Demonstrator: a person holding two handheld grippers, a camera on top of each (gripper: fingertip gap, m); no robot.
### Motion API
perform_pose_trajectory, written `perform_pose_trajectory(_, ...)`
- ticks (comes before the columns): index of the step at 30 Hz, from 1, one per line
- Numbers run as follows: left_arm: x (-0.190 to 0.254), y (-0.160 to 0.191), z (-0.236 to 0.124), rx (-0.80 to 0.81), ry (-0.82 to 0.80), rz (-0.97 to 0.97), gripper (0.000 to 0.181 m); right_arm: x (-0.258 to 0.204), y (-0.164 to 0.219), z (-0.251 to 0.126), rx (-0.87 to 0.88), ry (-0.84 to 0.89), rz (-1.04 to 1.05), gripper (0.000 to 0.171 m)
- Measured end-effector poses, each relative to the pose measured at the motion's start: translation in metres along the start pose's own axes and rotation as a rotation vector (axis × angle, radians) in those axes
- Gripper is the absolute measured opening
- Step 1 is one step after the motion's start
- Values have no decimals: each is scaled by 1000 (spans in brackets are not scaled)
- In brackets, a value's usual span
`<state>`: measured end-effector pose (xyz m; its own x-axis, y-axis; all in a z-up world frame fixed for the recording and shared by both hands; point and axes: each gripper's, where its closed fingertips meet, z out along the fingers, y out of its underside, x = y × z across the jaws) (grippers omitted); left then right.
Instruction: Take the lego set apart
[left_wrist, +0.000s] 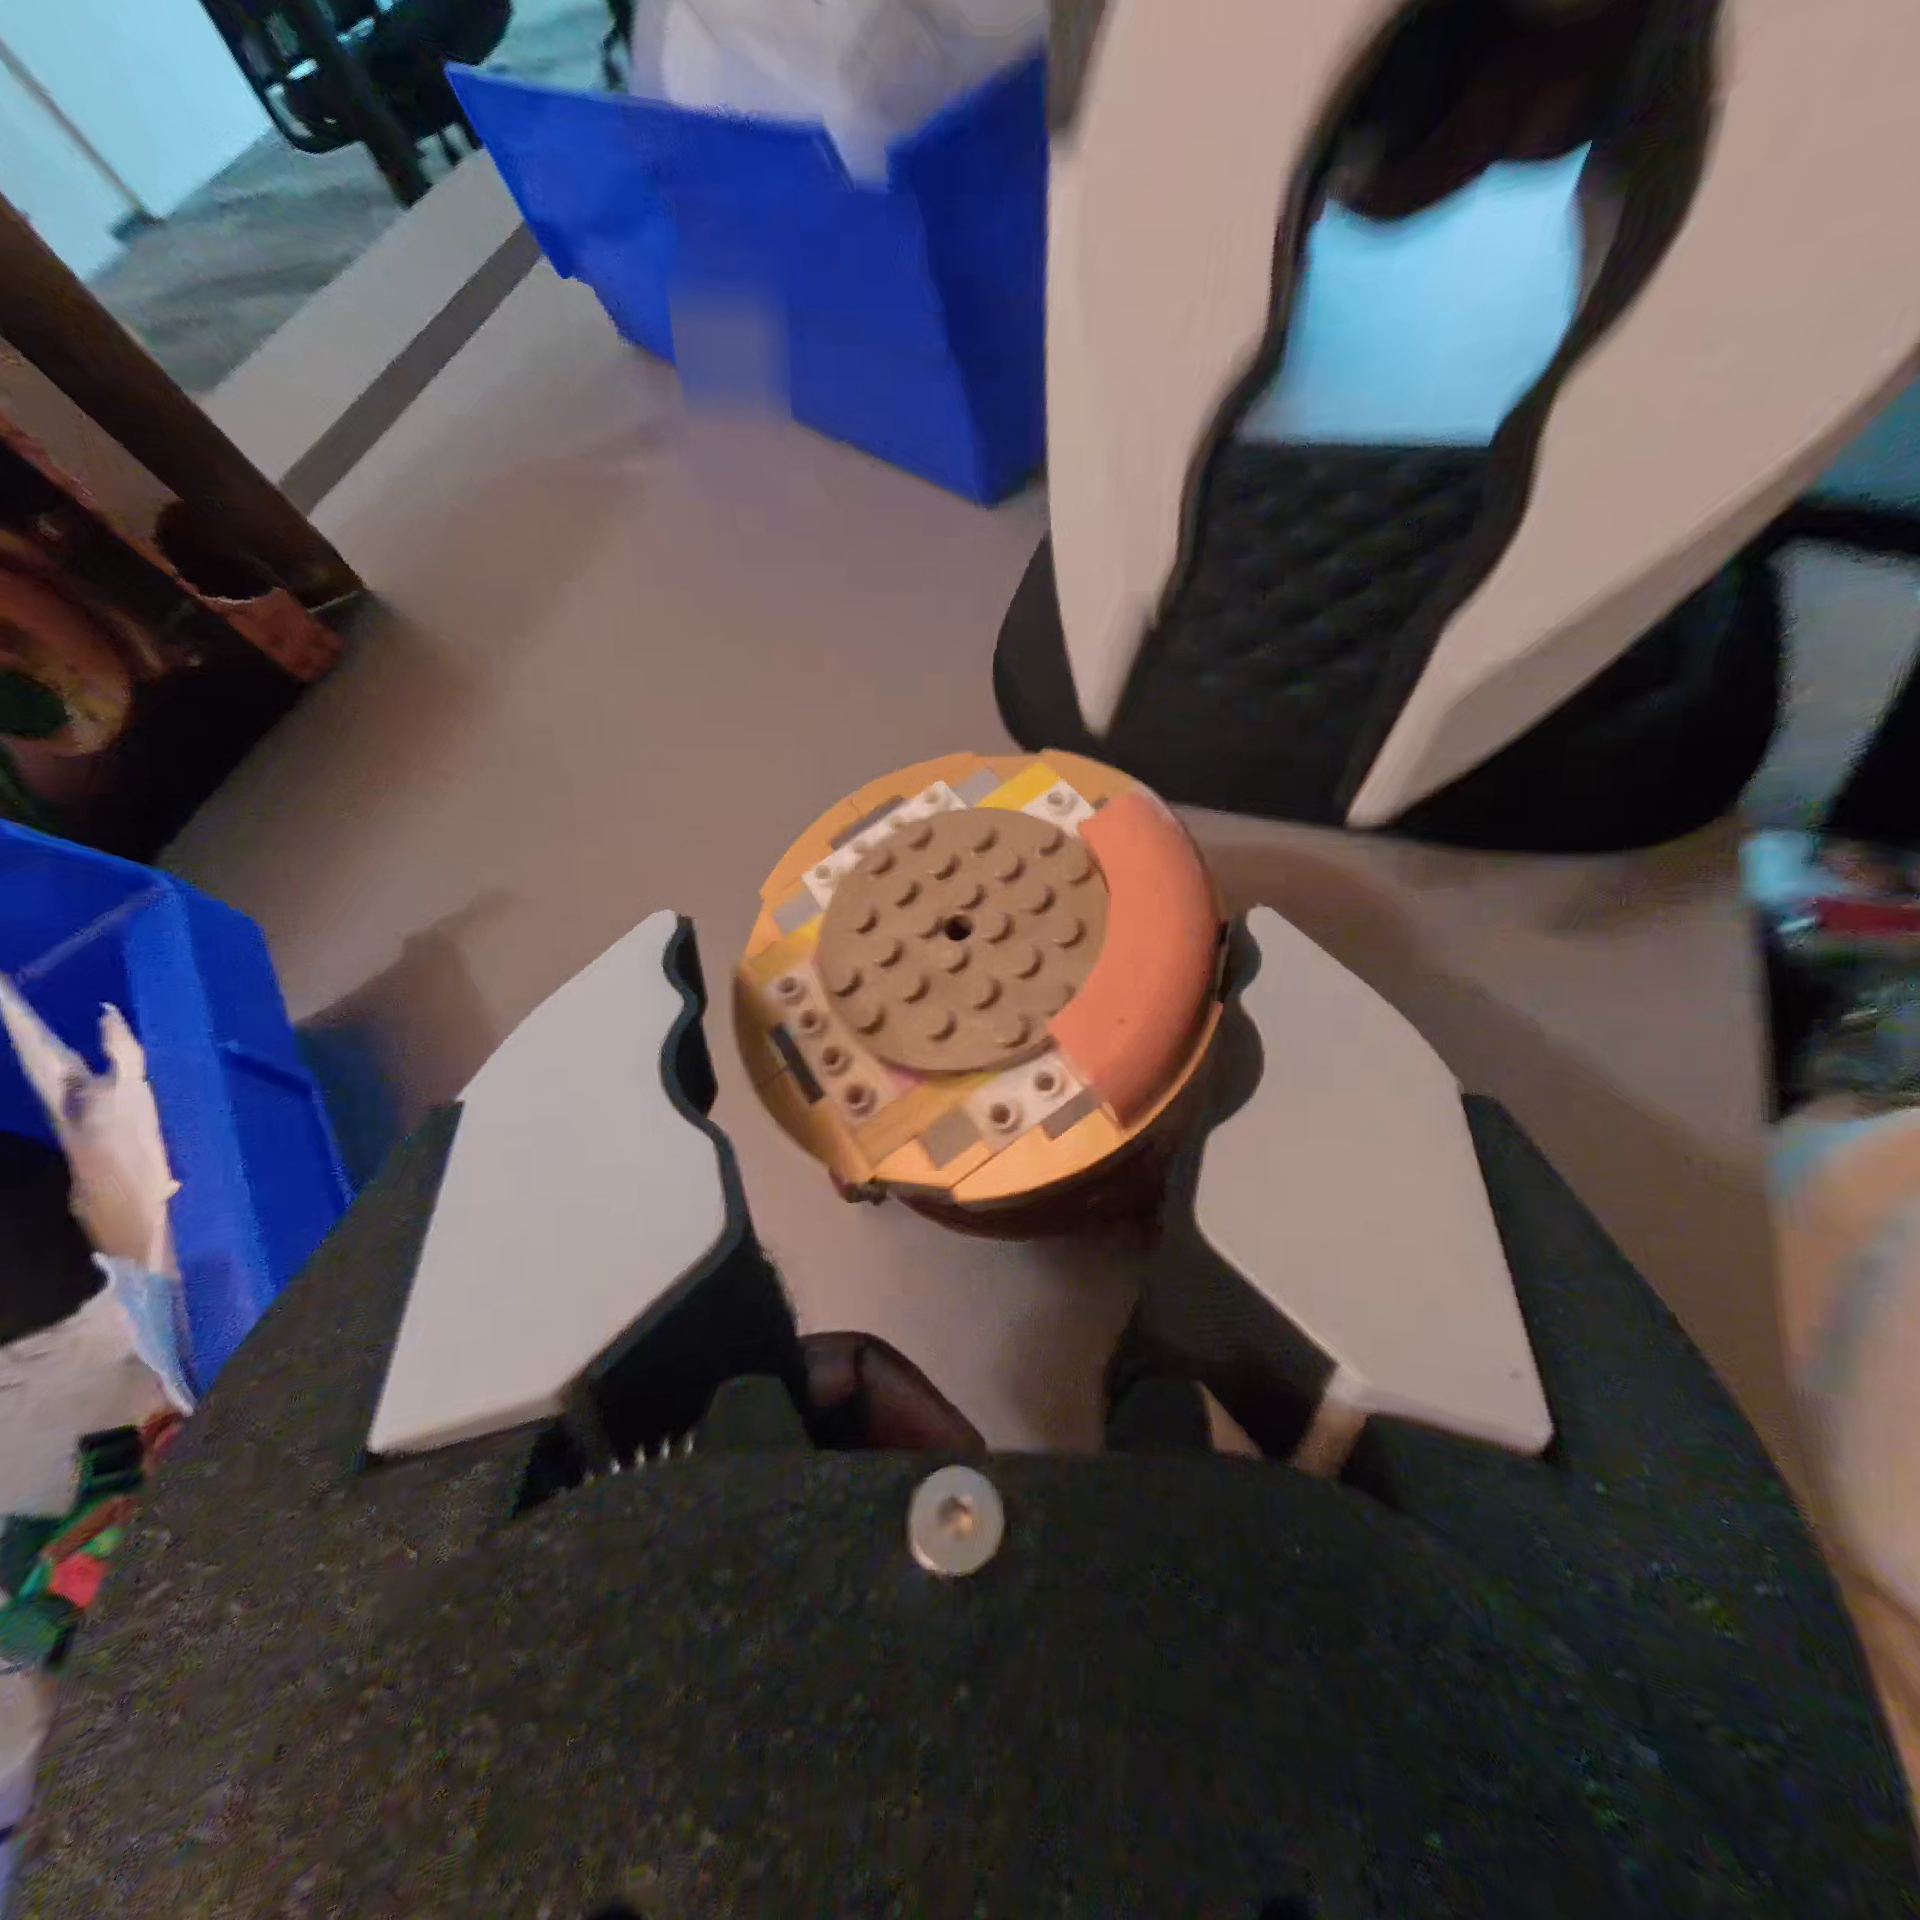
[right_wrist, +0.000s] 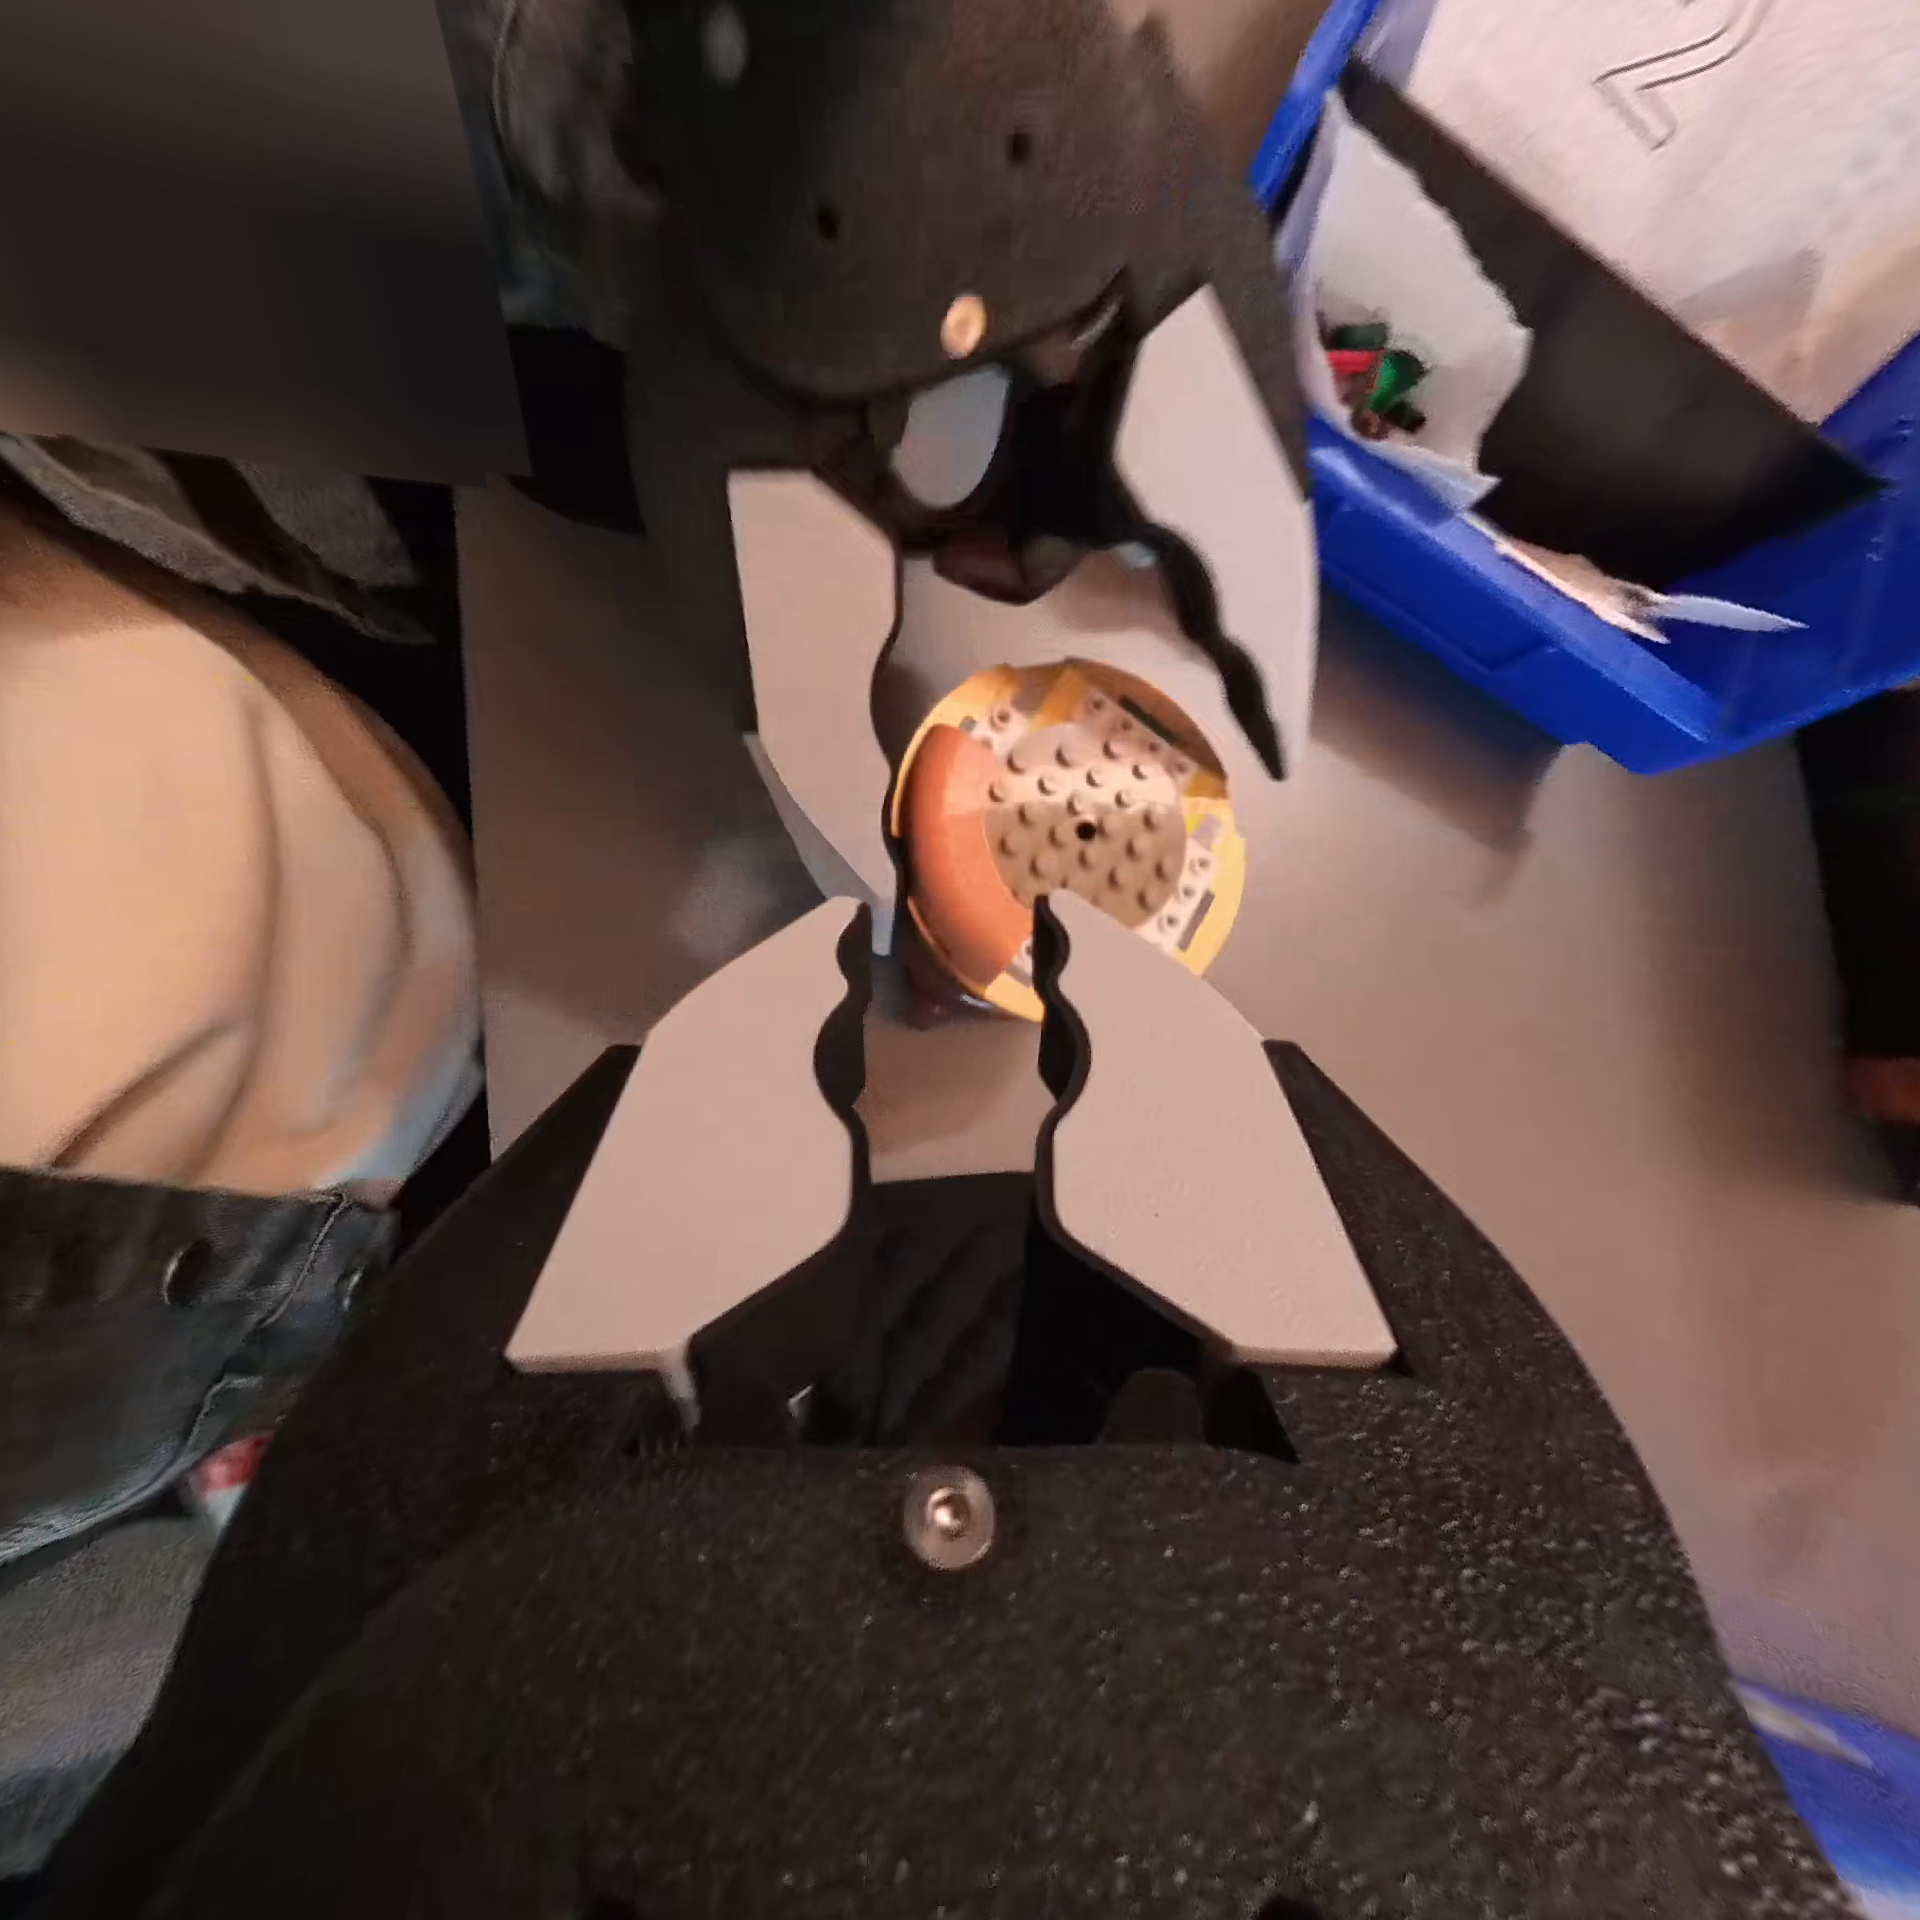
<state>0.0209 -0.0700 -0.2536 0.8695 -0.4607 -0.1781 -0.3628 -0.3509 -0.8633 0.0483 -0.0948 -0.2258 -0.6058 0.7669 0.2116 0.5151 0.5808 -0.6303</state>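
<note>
On the grey worktop (left_wrist: 582, 665) stands my lego set (left_wrist: 977, 987), rigid, light, prone to tipping. My left tool (left_wrist: 961, 997) straddles it, spread; my right tool (right_wrist: 951, 925) hovers over its brown curved piece (left_wrist: 1143, 956), spread narrowly, the likeliest hold.

Left tongs (left_wrist: 961, 971) gape wide, pointing downward; right tongs (right_wrist: 951, 914) face them, their tips parted narrowly.

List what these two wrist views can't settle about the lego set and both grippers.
- lego set: lower body hidden under its round top, both views.
- left gripper: right finger contact shadowed, left wrist view.
- right gripper: tips cover the set's near edge, right wrist view; height above it unclear.
- blue bin: contents blurred, cut off.
</note>
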Motion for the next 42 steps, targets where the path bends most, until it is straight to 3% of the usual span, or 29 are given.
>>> perform_pose_trajectory(5, 5, -1, -27, 1, 164, 50, 106, 3, 6, 23, -164, -12, -102, 27)
perform_pose_trajectory(11, 12, 8, -4, -58, 204, 267, 104, 9, 15, 19, -228, -32, -250, 21)
perform_pose_trajectory(19, 11, -3, 19, 37, 202, 264, 75, 14, 19, 18, -267, -91, -359, 21)
perform_pose_trajectory(23, 11, -4, 19, 60, 208, 217, 75, 15, 19, 19, -299, -85, -376, 23)
perform_pose_trajectory(33, 1, 13, 19, -73, 228, 158, 103, 13, 21, 17, -306, -150, -469, 19)
perform_pose_trajectory(42, 4, 24, 25, -117, 241, 168, 102, 12, 20, 17, -259, -225, -506, 19)
